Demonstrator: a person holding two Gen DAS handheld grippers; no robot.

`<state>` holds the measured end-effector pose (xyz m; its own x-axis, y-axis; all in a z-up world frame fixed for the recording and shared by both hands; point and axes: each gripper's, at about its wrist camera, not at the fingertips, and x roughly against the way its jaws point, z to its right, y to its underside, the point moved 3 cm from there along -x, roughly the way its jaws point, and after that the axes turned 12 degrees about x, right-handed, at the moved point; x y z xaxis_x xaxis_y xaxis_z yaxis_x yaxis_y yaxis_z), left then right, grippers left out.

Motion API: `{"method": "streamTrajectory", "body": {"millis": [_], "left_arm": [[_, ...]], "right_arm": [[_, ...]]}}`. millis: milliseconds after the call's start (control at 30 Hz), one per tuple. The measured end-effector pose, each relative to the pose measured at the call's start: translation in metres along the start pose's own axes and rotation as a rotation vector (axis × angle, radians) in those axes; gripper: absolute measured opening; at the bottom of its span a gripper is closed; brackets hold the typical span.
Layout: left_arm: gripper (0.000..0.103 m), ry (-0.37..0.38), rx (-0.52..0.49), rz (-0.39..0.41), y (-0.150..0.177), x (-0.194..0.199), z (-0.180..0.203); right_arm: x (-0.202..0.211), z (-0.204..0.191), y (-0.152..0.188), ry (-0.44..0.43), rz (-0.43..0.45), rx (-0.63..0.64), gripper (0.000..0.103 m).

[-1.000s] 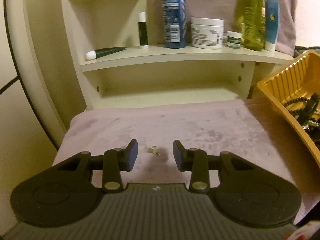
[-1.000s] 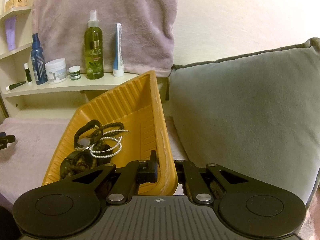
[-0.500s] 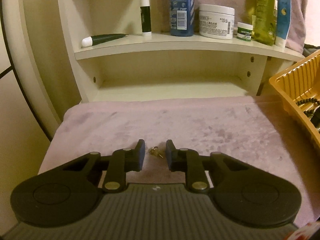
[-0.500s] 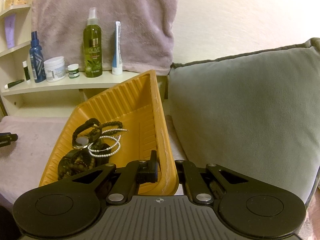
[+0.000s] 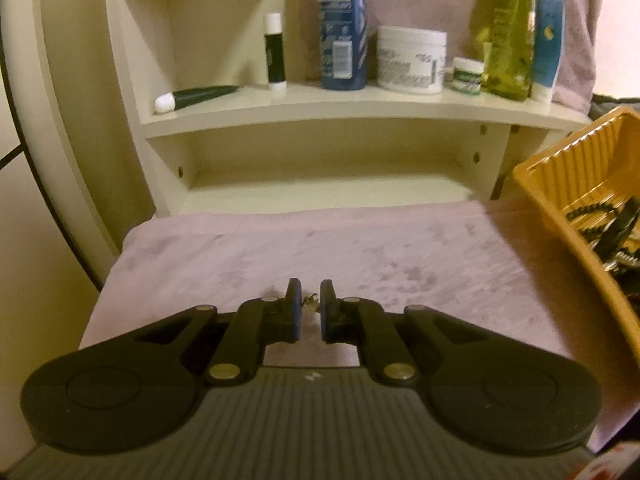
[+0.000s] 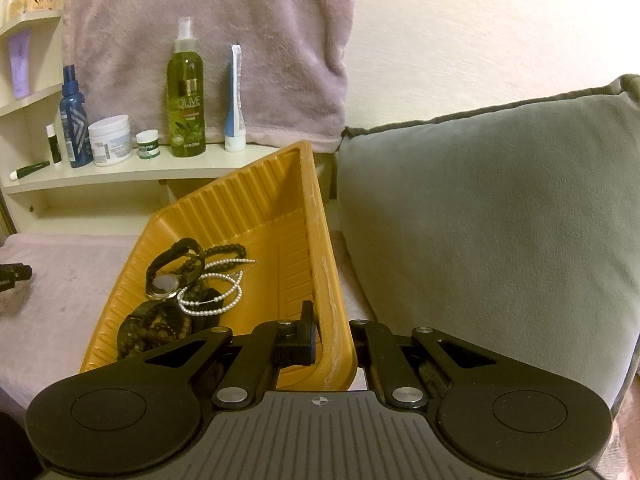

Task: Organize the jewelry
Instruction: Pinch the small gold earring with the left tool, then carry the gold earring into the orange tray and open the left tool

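Note:
A small gold earring (image 5: 310, 301) lies on the pink towel (image 5: 320, 248). My left gripper (image 5: 310, 300) has its jaws closing on the earring, which fills the narrow gap between the pads. My right gripper (image 6: 334, 332) is shut on the near rim of the orange ribbed tray (image 6: 320, 240), one finger inside and one outside. In the tray lie a watch (image 6: 166, 282), a pearl bracelet (image 6: 216, 296) and dark bead bracelets (image 6: 160, 328). The tray's corner (image 5: 560, 184) shows at the right of the left wrist view.
A cream shelf (image 5: 360, 108) behind the towel carries a blue bottle (image 5: 344, 24), a white jar (image 5: 412, 60), a green spray bottle (image 6: 186, 92) and tubes. A grey cushion (image 6: 500, 220) stands right of the tray. A pink towel hangs on the wall.
The left jaws have closed from wide apart to a narrow gap around the earring. The right gripper and the tray have not moved.

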<state>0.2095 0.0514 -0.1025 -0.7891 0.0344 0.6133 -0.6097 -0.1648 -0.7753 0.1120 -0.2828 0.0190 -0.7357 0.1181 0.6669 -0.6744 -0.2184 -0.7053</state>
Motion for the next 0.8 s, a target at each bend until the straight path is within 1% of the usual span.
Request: {"method": "streamTrajectory", "body": {"millis": [233, 400, 600, 800], "left_arm": [[0.008, 0.055, -0.003, 0.02, -0.009, 0.015, 0.021], [0.008, 0.115, -0.009, 0.037, -0.019, 0.028, 0.041], [0.008, 0.24, -0.036, 0.044, -0.029, 0.044, 0.083], [0.008, 0.38, -0.099, 0.009, -0.026, 0.055, 0.141]], "right_arm": [[0.002, 0.0, 0.0, -0.004, 0.006, -0.004, 0.005], [0.002, 0.0, 0.001, -0.006, 0.006, -0.008, 0.005], [-0.006, 0.013, 0.011, -0.036, 0.003, -0.059, 0.005], [-0.022, 0.025, 0.022, -0.083, -0.02, -0.11, 0.005]]}}
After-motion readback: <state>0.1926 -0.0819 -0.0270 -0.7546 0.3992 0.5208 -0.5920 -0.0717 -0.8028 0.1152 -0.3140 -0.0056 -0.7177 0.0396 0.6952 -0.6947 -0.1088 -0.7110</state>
